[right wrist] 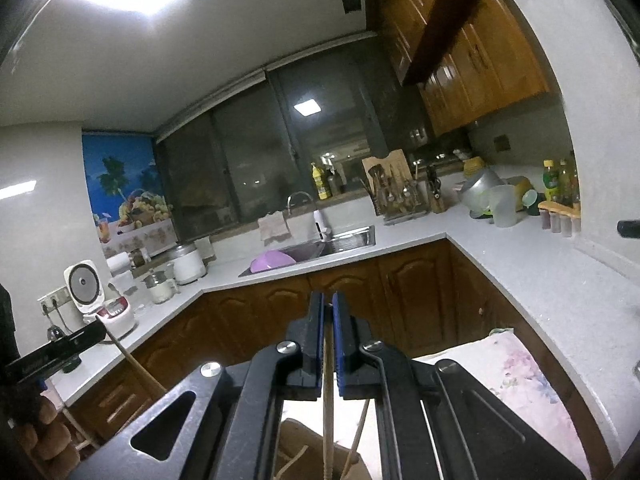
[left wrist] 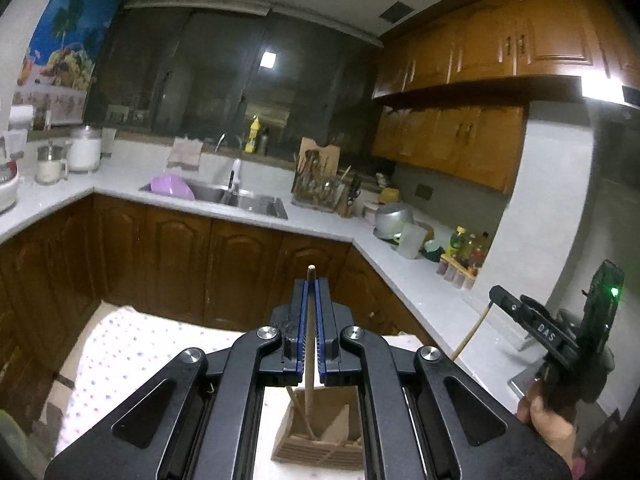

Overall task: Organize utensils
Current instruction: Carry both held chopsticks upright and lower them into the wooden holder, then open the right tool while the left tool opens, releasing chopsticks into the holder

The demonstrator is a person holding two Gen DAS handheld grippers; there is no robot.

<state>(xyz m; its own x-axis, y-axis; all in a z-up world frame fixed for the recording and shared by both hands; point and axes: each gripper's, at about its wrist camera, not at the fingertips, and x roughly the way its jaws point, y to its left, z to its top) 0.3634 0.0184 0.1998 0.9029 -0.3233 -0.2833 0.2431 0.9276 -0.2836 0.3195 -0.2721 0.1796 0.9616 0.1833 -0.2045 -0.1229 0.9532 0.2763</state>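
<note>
My left gripper (left wrist: 311, 285) is shut on a thin wooden chopstick (left wrist: 309, 344), whose tip pokes out past the fingertips. Under it stands a brown slotted utensil holder (left wrist: 320, 440) with other sticks leaning in it. My right gripper (right wrist: 328, 299) is shut on a second wooden chopstick (right wrist: 328, 392), and the same holder (right wrist: 296, 448) shows below. In the left wrist view the right gripper (left wrist: 497, 294) appears at the right, held by a hand (left wrist: 548, 420), its chopstick (left wrist: 472, 332) hanging down. In the right wrist view the left gripper (right wrist: 98, 330) appears at the far left with its chopstick (right wrist: 136, 364).
A dotted cloth (left wrist: 132, 344) covers the surface under the holder. A white L-shaped counter (left wrist: 400, 276) runs behind, with a sink (left wrist: 240, 198), a purple bowl (left wrist: 172, 185), a utensil rack (left wrist: 320, 184), a knife block (left wrist: 350, 198), a metal pot (left wrist: 390, 216), bottles (left wrist: 466, 246) and a rice cooker (right wrist: 86, 286).
</note>
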